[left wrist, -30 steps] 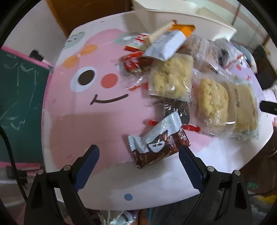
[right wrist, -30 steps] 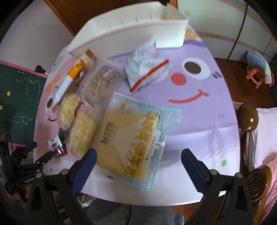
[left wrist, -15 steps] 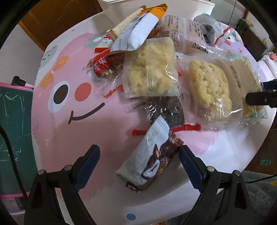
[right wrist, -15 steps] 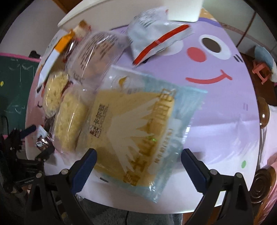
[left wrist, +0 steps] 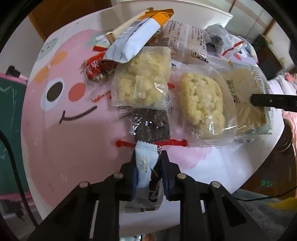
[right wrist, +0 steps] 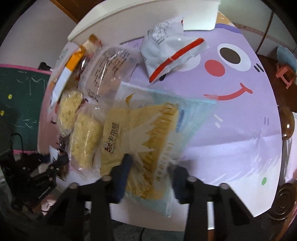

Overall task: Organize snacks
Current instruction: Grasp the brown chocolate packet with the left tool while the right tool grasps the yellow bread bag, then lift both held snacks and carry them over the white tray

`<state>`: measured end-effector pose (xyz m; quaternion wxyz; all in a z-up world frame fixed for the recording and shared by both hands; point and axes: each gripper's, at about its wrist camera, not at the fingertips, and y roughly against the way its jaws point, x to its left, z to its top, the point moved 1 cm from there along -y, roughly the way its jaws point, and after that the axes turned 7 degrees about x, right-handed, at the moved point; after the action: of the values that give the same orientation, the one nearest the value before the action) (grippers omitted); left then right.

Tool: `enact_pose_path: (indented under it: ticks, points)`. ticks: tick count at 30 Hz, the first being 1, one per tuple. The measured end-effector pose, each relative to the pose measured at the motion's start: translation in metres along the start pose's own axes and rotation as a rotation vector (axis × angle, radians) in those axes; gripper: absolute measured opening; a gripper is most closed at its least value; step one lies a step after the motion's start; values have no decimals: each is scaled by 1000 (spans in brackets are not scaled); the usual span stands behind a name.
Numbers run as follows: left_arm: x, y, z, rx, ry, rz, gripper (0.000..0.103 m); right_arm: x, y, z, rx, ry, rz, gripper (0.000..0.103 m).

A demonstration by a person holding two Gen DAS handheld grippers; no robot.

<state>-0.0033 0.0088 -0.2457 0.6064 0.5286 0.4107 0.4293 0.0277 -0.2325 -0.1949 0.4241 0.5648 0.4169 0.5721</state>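
The round table [right wrist: 232, 140], printed with a purple smiling face on one half and a pink one on the other, fills both views, a white bin [right wrist: 185, 16] at its far edge. A green chalkboard [right wrist: 20, 103] stands left. The big pale-blue cake packet [right wrist: 148, 129] (marked "CALLETON") lies long axis running away from the right gripper [right wrist: 148, 166], whose jaws are closing on its near end. The left gripper [left wrist: 148, 163] is closing too, pads pressing a small white-and-brown snack wrapper [left wrist: 146, 166] pointing lengthwise toward the pile.
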Motion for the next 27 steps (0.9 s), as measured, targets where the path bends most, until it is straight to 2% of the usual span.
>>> enact_pose_path:
  ticks: [2, 7, 19, 27]
  points:
    - [-3, 3, -1, 8, 34, -6, 13, 3, 9, -1, -31, 15, 2, 22]
    - [-2, 29, -5, -36, 105, -40, 11, 18, 35, -4, -114, 60, -31, 17]
    - [19, 125, -3, -218, 243, -133, 11, 32, 124, -16, -306, 147, -87, 16]
    - [20, 185, 22, -322, 285, -150, 11, 48, 174, -19, -429, 185, -85, 16]
